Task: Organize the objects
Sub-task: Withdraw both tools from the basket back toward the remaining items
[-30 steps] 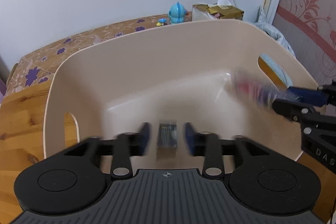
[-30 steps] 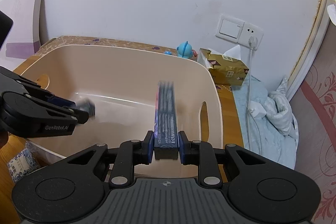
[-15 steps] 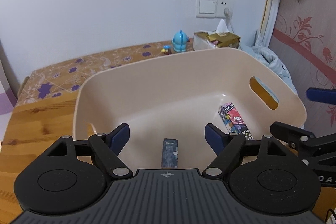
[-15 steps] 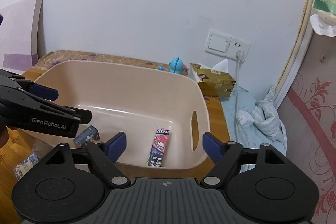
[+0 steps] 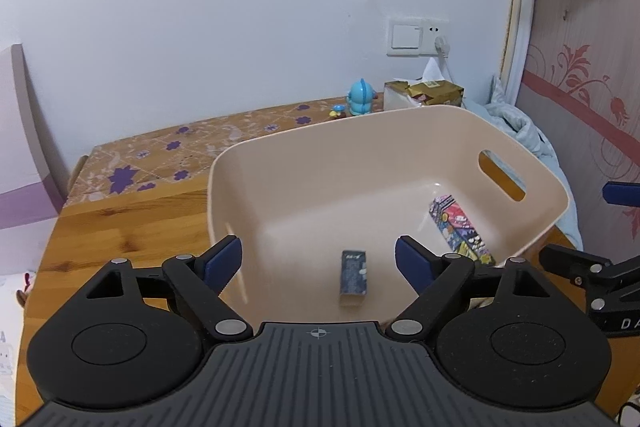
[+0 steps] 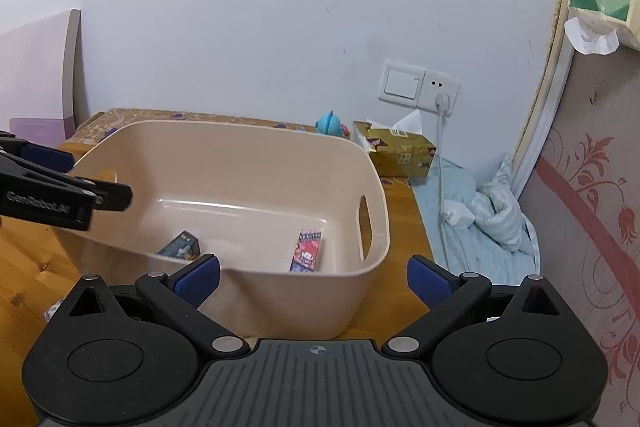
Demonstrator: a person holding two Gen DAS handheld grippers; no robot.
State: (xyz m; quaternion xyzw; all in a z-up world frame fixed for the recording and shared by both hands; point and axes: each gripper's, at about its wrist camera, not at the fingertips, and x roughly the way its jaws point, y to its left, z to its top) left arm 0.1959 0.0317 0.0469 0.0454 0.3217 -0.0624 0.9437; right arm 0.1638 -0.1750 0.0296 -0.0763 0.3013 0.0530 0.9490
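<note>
On the wooden counter (image 5: 120, 219) stands a big beige tub (image 5: 304, 163) with a handle slot in each short wall; its far side is close to a flowered cloth (image 5: 168, 151) that covers the back part of the counter. Behind the tub, near the white wall, a gold tissue box (image 6: 400, 151) stands just beside a small blue toy figure (image 5: 360, 97), and a wall switch with a plugged socket (image 6: 420, 87) is above them. A light blue blanket (image 6: 492, 219) lies to the right of the tub.

Inside the tub, on its floor, lie two things well apart: a long flat colourful pack (image 5: 460, 227) near the right wall, and a small dark box (image 5: 354, 277) closer to the near wall.

Both tools hang over the near rim of the tub. The left tool (image 5: 318, 261) has its jaws wide apart with nothing between the pads; they have just been opening. The right tool (image 6: 314, 277) also has its jaws spread very wide and empty, and they too have just been opening.
</note>
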